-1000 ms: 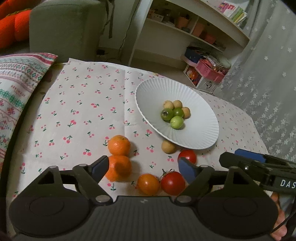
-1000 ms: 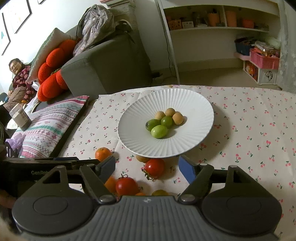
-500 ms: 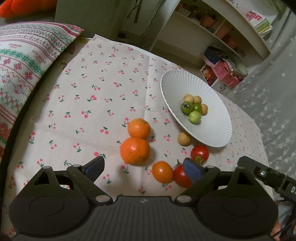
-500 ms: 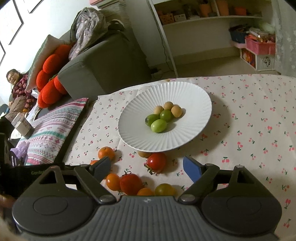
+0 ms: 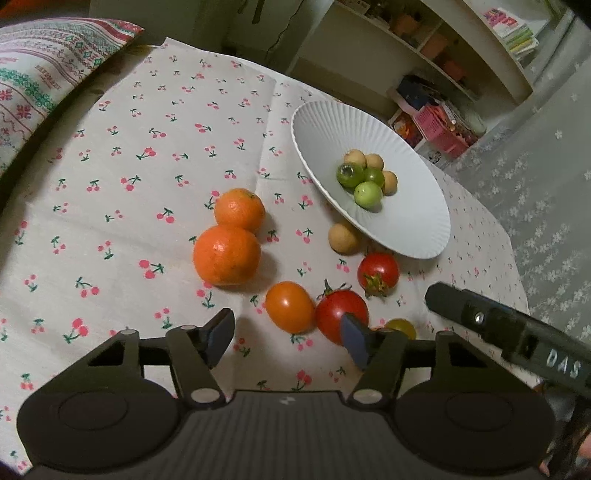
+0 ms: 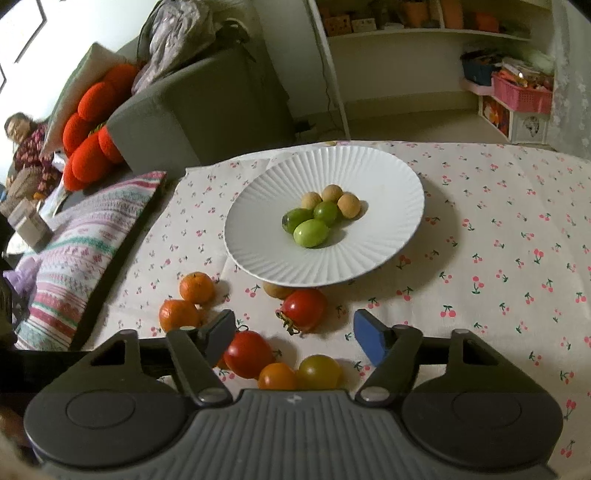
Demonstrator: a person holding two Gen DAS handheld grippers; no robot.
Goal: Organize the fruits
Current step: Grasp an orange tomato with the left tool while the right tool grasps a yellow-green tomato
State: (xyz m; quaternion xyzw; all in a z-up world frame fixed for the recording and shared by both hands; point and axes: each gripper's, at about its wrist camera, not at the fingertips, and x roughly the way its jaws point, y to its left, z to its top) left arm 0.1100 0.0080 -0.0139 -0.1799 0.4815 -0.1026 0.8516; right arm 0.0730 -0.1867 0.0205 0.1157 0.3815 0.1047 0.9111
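Fruit lies scattered on a cherry-print tablecloth (image 5: 155, 155) beside a white ribbed plate (image 5: 406, 229). On the plate sit three green fruits (image 6: 311, 232) and three small tan fruits (image 6: 348, 205), all clustered together at its centre. A fourth tan fruit (image 5: 344, 237) rests on the cloth just beside the plate's near rim. Two oranges (image 5: 226, 254) touch each other, left of the plate. Nearer the viewer are a red tomato (image 5: 378, 274) with a green stem, a second red tomato (image 5: 338, 314), an orange tomato (image 5: 289, 306) touching it, and a yellow-green tomato (image 6: 320, 372). The left gripper (image 5: 286, 338) hangs above the cloth with its jaws spread wide, holding nothing; the orange tomato lies just beyond the gap. The right gripper (image 6: 295, 334) also stands wide and empty, over the group of tomatoes. A striped cushion (image 6: 81, 251) lies at the table's left edge, with a grey sofa (image 6: 199, 110) and shelves (image 6: 424, 33) beyond.
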